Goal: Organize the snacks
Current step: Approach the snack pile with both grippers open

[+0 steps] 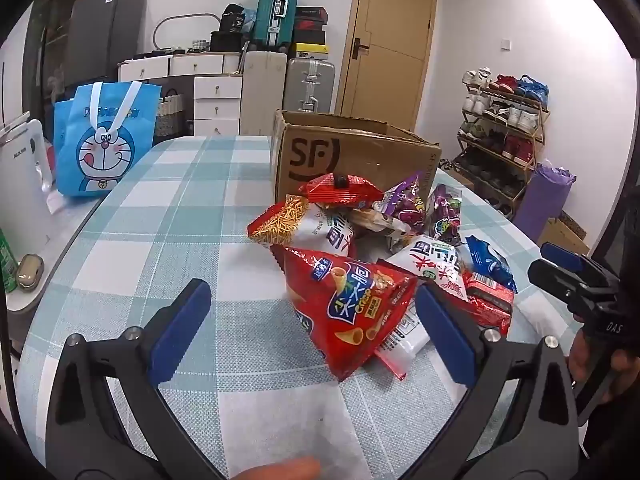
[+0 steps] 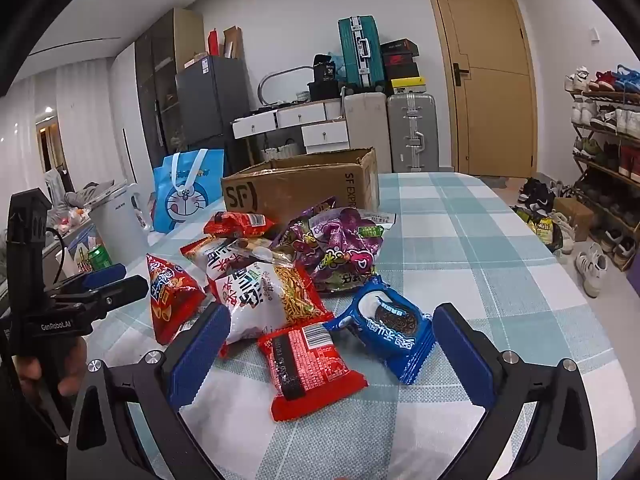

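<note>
Both tongs gape empty: left tongs (image 1: 312,320) before the red cone-snack bag (image 1: 352,312), right tongs (image 2: 332,348) before the red packet (image 2: 312,364).

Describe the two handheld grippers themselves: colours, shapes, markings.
The left gripper and the right gripper match: black curved frames, silver round bolts, flat blue ribbed pads. Seen from the side, one body reads "GenRoboAI", the other "DAS". No sleeves can be made out.

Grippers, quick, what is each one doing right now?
Left gripper: open, holding nothing, the red triangular crisp bag between its fingers.
Right gripper: open, holding nothing.
</note>
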Demonstrator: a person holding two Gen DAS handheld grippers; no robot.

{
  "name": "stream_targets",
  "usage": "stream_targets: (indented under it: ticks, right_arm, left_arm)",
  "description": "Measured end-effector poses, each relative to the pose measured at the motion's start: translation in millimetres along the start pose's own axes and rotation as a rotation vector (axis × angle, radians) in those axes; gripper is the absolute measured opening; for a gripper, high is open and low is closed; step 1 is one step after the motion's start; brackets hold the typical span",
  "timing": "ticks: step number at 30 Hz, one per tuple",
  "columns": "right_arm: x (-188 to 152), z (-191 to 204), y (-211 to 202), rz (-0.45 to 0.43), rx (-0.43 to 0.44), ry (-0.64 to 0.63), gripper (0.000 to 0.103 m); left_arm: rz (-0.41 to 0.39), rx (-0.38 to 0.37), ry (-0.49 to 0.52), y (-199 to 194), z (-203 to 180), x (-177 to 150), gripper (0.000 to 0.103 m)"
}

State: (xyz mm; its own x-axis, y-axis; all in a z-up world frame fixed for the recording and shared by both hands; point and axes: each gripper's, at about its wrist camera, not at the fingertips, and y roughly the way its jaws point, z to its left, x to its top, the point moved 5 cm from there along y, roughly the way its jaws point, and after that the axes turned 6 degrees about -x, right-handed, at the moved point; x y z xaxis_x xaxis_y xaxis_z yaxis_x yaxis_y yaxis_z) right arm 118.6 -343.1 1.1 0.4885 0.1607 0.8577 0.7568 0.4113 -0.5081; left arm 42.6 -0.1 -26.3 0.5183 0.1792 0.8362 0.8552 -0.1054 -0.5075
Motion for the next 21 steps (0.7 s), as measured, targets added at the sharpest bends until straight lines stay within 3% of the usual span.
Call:
stream_targets:
  ticks: [21]
  right_arm:
    - [-4.3,4.7,2.0,0.013,-0.001,-0.008,0.103]
  left_arm:
    - [-0.019,0.043,0.030,-3.5,0.4,0.7,0.102]
